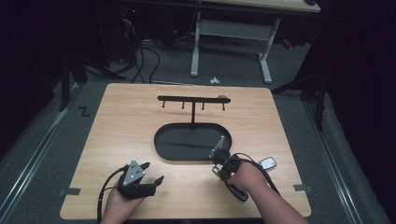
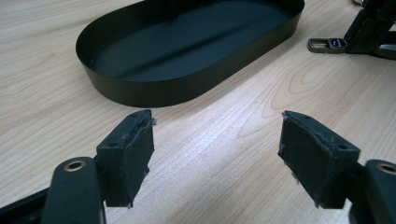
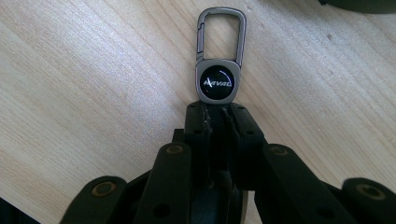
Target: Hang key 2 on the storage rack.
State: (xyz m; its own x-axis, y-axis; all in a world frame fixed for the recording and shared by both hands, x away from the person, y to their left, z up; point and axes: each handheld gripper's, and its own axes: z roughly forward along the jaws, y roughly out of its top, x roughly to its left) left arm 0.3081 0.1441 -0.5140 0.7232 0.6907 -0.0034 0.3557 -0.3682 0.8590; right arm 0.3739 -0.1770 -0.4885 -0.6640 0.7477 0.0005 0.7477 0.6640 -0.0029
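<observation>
A grey metal carabiner clip (image 3: 218, 70) with a round black emblem lies flat on the wooden table. My right gripper (image 3: 217, 112) is shut on its lower end, so the loop sticks out beyond the jaws. In the high view the right gripper (image 1: 218, 161) is just off the near right end of the black oval tray (image 1: 163, 140). The left gripper view has the clip (image 2: 327, 45) beside that gripper, at the upper right. My left gripper (image 2: 217, 135) is open with only bare table between its pads, and it rests at the near left (image 1: 152, 173).
A black T-shaped rack (image 1: 192, 99) with several small hooks rises from the tray's far side. A light key fob (image 1: 268, 163) lies to the right of my right hand. A strip of bare wood separates the left gripper from the tray wall (image 2: 140, 88).
</observation>
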